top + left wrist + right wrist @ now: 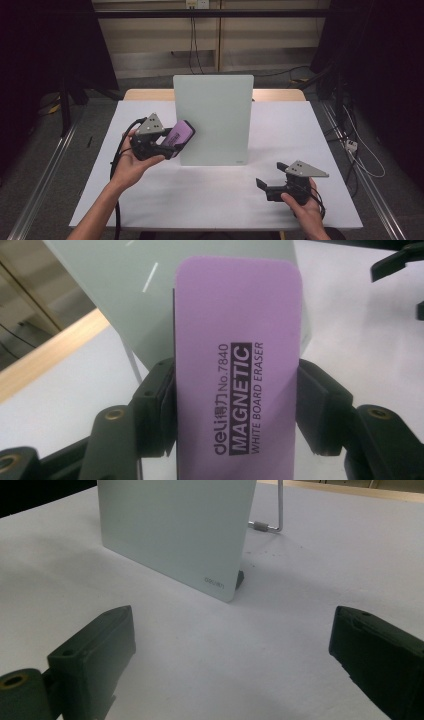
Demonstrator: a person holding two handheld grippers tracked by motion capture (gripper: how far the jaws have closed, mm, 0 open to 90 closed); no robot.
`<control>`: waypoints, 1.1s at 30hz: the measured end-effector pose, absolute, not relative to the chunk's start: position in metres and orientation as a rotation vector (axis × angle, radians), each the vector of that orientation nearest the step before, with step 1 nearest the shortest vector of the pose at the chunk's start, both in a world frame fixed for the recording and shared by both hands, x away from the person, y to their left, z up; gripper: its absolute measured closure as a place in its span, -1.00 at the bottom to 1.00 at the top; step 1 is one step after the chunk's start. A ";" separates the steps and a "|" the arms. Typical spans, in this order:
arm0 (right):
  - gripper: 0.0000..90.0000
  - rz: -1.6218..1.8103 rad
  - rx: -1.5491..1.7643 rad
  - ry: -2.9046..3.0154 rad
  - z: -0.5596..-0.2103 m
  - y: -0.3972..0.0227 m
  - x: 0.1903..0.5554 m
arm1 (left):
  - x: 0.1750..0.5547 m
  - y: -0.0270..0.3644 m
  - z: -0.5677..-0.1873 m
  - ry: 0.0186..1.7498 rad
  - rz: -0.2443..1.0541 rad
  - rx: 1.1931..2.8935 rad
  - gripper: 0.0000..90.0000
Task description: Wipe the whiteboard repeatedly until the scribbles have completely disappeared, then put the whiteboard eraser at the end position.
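the eraser (179,136) is gripped by the left gripper (167,142) at the board (215,120); wiping seems next, needing flat contact. right gripper (270,182) jaws are held open.

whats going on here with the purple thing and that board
A person works at a white table with a gripper in each hand. The left gripper is shut on a purple whiteboard eraser, held up at the left edge of a small standing whiteboard. The right gripper rests open on the table, holding nothing.
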State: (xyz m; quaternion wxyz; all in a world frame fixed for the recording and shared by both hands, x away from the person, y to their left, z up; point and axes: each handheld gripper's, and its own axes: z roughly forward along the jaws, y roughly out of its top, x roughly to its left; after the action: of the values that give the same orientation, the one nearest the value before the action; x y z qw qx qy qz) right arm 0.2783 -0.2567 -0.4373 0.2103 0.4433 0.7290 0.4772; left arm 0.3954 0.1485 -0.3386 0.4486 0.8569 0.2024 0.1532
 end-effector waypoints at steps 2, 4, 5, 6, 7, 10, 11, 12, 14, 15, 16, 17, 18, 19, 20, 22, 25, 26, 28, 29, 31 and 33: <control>-0.90 1.328 1.231 2.029 -0.437 -0.257 0.278 | 0.396 0.149 -0.338 0.504 0.340 2.125 -0.10; -0.90 1.328 1.231 2.029 -0.437 -0.257 0.278 | 0.396 0.148 -0.338 0.489 0.317 2.138 -0.10; -0.90 1.328 1.229 2.028 -0.437 -0.257 0.279 | 0.395 0.148 -0.338 0.495 0.308 2.138 -0.10; -0.90 1.329 1.229 2.027 -0.437 -0.257 0.279 | 0.396 0.146 -0.339 0.485 0.283 2.152 -0.10; -0.90 1.328 1.231 2.029 -0.437 -0.256 0.279 | 0.395 0.145 -0.339 0.485 0.263 2.151 -0.10; -0.90 1.325 1.236 2.024 -0.437 -0.257 0.279 | 0.395 0.141 -0.341 0.469 0.224 2.187 -0.10; -0.90 1.321 1.238 2.025 -0.437 -0.257 0.280 | 0.396 0.141 -0.342 0.465 0.201 2.192 -0.10; -0.90 1.319 1.247 2.022 -0.438 -0.257 0.281 | 0.396 0.140 -0.343 0.472 0.186 2.197 -0.10; -0.90 1.318 1.253 2.018 -0.438 -0.256 0.283 | 0.397 0.140 -0.345 0.489 0.142 2.191 -0.10; -0.90 1.316 1.253 2.022 -0.438 -0.256 0.284 | 0.397 0.140 -0.345 0.496 0.126 2.195 -0.10; -0.90 1.315 1.256 2.026 -0.438 -0.255 0.284 | 0.397 0.141 -0.346 0.503 0.127 2.198 -0.10; -0.90 1.314 1.255 2.027 -0.438 -0.254 0.284 | 0.396 0.140 -0.346 0.511 0.125 2.201 -0.10; -0.90 1.313 1.251 2.030 -0.439 -0.254 0.284 | 0.396 0.140 -0.345 0.517 0.121 2.200 -0.10; -0.90 1.315 1.255 2.027 -0.439 -0.254 0.284 | 0.395 0.140 -0.345 0.515 0.125 2.202 -0.10; -0.90 1.315 1.257 2.024 -0.439 -0.255 0.284 | 0.394 0.139 -0.344 0.516 0.132 2.207 -0.10; -0.90 1.318 1.260 2.020 -0.438 -0.256 0.283 | 0.391 0.135 -0.345 0.517 0.150 2.223 -0.10; -0.90 1.317 1.254 2.019 -0.438 -0.256 0.283 | 0.388 0.127 -0.348 0.489 0.184 2.296 -0.10; -0.90 1.317 1.249 2.023 -0.438 -0.256 0.283 | 0.388 0.125 -0.349 0.483 0.187 2.318 -0.09; -0.90 1.312 1.241 2.032 -0.438 -0.255 0.283 | 0.387 0.121 -0.353 0.484 0.188 2.340 -0.10; -0.90 1.313 1.239 2.033 -0.438 -0.255 0.282 | 0.386 0.118 -0.354 0.482 0.187 2.343 -0.10; -0.90 1.316 1.236 2.038 -0.438 -0.255 0.281 | 0.383 0.115 -0.358 0.477 0.176 2.349 -0.09; -0.90 1.320 1.237 2.036 -0.438 -0.256 0.281 | 0.381 0.112 -0.361 0.471 0.170 2.361 -0.10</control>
State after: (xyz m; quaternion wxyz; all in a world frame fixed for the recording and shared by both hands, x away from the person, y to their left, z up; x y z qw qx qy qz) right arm 0.2807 -0.2556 -0.4378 0.2074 0.4444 0.7312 0.4742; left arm 0.3814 0.1121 -0.3608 0.3560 0.9142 0.1823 0.0658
